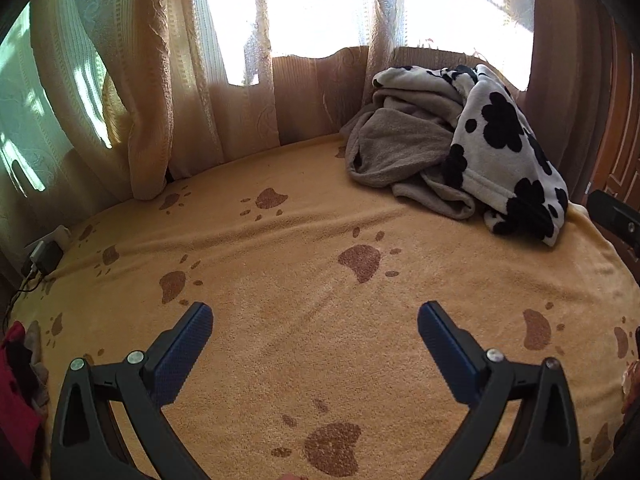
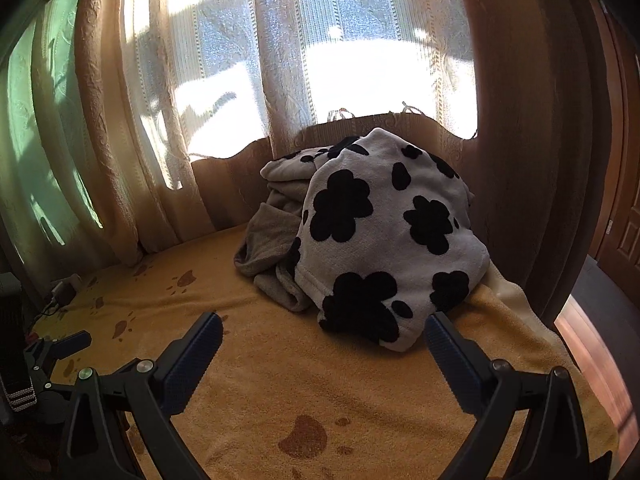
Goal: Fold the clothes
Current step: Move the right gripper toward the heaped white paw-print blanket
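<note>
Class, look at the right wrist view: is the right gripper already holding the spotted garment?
No: the right gripper stands open and empty, short of the spotted garment heaped on the blanket.

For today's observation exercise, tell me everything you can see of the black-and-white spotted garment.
The spotted garment is soft, plush fleece, white with black flower-like blotches and a stitched hem along its lower edge. It is unfolded, heaped in a rumpled mound at the far right of the bed, on the orange paw-print blanket, before the curtains. It drapes over a crumpled grey-beige cloth. Neither set of tongs touches it.
</note>
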